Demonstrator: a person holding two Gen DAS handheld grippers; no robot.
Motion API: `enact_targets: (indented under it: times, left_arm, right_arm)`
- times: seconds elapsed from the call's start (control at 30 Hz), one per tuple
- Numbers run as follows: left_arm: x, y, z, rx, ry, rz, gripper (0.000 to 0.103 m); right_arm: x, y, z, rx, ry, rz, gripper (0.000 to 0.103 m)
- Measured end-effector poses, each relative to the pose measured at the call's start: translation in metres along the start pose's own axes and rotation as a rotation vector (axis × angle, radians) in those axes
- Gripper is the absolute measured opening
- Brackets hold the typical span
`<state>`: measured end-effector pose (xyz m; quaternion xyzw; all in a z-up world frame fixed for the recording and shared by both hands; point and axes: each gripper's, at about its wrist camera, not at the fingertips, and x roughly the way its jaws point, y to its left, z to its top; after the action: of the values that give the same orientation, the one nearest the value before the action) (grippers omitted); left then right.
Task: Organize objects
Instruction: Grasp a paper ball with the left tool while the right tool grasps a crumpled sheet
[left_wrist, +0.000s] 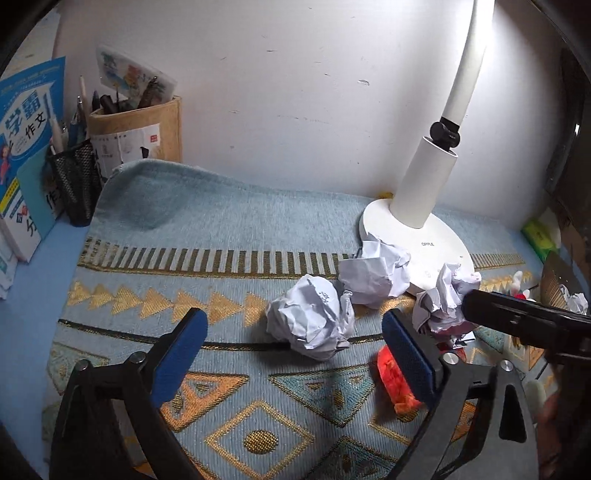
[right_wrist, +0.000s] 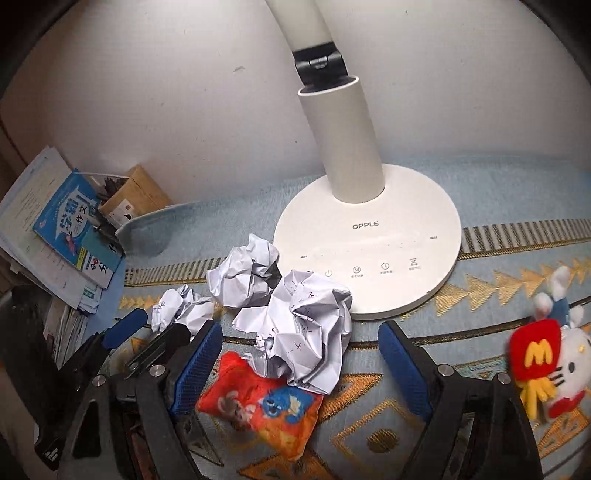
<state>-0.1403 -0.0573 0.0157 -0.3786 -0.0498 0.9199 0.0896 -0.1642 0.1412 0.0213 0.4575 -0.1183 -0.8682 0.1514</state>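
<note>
Nearby, lamp base behind crumpled paper balls.

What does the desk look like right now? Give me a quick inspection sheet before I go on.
Surface: patterned blue-and-gold cloth covering the desk.
Job's things: three crumpled paper balls by the lamp base: one on the cloth, one against the base edge, the largest resting on an orange plush pouch.
Clutter: white cat plush toy at the right; a green packet at the far right.
Grippers: left gripper open, a ball ahead between its fingers; right gripper open around the largest ball, pads not touching it.
Cables: nothing seen.
Surroundings: white desk lamp, wall, books, mesh pen cup, brown pen holder at the left.
</note>
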Motion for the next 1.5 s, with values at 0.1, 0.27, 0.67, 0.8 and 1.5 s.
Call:
enact_targets:
  times: [0.1,0.27,0.67,0.8,1.5]
  left_arm:
    - [0.004,-0.005,-0.002,0.032,0.018,-0.017,0.073]
    - [0.006,-0.007,-0.002,0.042,0.027,-0.04,0.046]
    - [-0.046,-0.02,-0.019,0.044,-0.057,0.01,0.044]
    - [-0.091,-0.037,-0.045,0.006,-0.076,0.003,0.044]
    - [-0.124,-0.079,-0.13,0.06,-0.064,0.077,0.045]
  right_arm:
    - [0.01,0.002,-0.009,-0.013,-0.008,0.013,0.051]
    - [-0.002,0.002,-0.014,-0.031,-0.068,0.035,0.048]
    - [-0.106,0.005,-0.06,-0.126,-0.154,0.05,0.048]
    - [-0.141,0.002,-0.109,-0.175,-0.14,0.046,0.048]
    - [-0.128,-0.018,-0.181,-0.2,-0.036,-0.011,0.082]
